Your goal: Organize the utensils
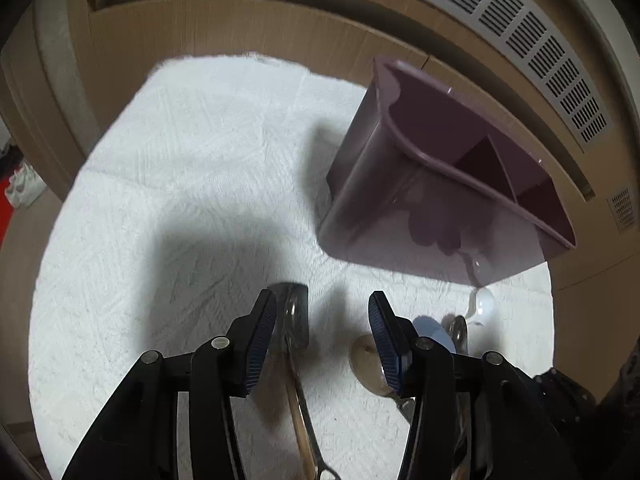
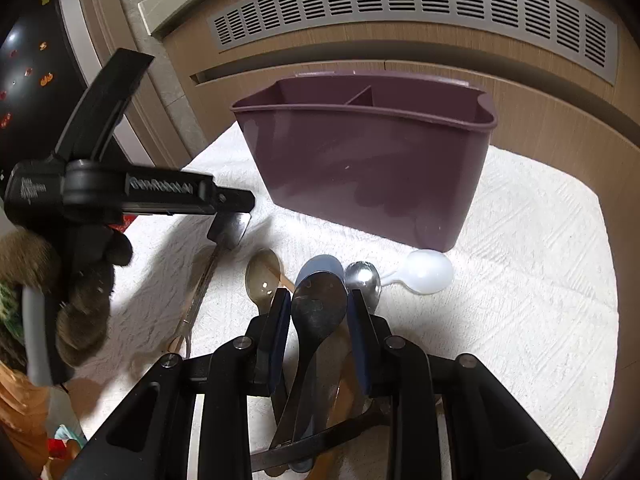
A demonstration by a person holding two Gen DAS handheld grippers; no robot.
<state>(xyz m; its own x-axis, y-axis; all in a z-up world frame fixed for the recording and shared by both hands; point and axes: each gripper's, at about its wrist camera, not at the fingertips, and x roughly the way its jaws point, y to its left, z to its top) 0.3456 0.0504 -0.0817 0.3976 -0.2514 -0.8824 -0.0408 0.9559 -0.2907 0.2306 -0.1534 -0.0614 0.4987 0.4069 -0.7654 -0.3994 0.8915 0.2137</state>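
Note:
A purple divided utensil holder (image 2: 360, 160) stands on a white towel (image 2: 540, 280); it also shows in the left wrist view (image 1: 420, 184). My left gripper (image 1: 322, 308) is open over metal scissors or tongs (image 1: 294, 320) lying on the towel; it shows from the side in the right wrist view (image 2: 228, 228). My right gripper (image 2: 318, 308) is open around a dark spoon (image 2: 318, 304) on a pile of utensils. Beside it lie a tan translucent spoon (image 2: 262, 276), a blue spoon (image 2: 324, 262), a metal spoon (image 2: 364, 278) and a white plastic spoon (image 2: 428, 272).
Wooden cabinet fronts with a grey vent grille (image 2: 400, 4) rise behind the towel. A dark appliance (image 2: 24, 80) stands at far left. A gloved hand (image 2: 80, 300) holds the left gripper. The towel's edges drop off left and right.

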